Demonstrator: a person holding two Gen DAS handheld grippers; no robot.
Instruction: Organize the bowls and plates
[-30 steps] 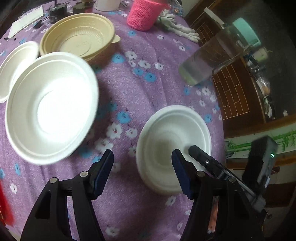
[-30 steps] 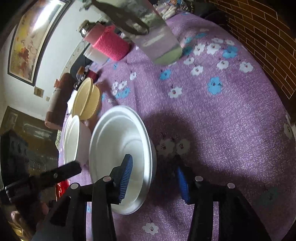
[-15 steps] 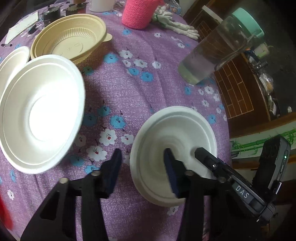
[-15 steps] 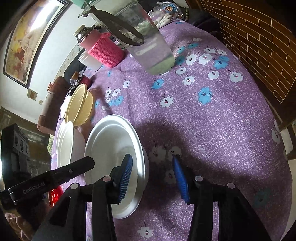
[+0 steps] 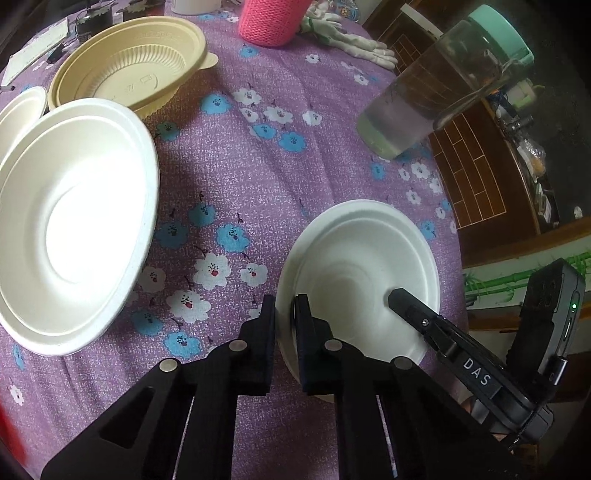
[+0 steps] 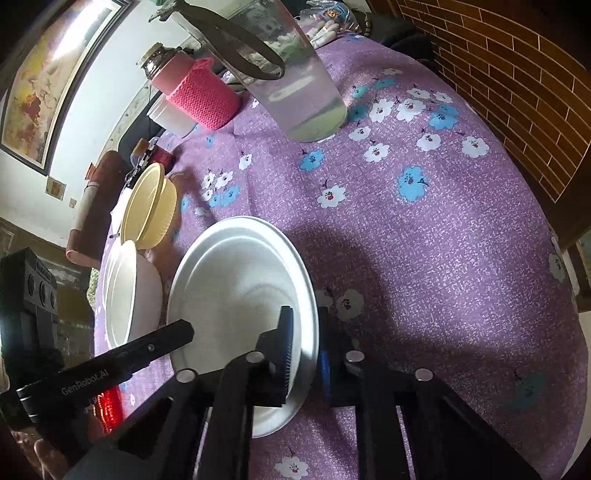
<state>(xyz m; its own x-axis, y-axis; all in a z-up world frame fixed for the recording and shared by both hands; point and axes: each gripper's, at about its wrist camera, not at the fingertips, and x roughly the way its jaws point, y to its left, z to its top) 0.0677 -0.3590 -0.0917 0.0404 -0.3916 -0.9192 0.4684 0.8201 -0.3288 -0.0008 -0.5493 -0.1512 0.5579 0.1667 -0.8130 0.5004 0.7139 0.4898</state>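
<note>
So far nothing stacked: big white bowl (image 5: 74, 229) at left, tan bowl (image 5: 129, 70) behind it, small white bowl (image 5: 354, 273) at right, all apart on purple tablecloth (image 5: 229, 177). Left gripper (image 5: 284, 314) clenched on small bowl's left rim; right gripper (image 6: 304, 343) clenched on its right rim. Left to do: lift, nest. Water jar (image 5: 436, 96), pink bottle (image 5: 269, 18) behind, not blocking.

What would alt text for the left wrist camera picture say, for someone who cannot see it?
The black left gripper is shut on the near rim of a small white bowl, while the right gripper reaches into it from the right. On the purple flowered tablecloth also sit a large white bowl, a tan bowl and a clear jar.
</note>
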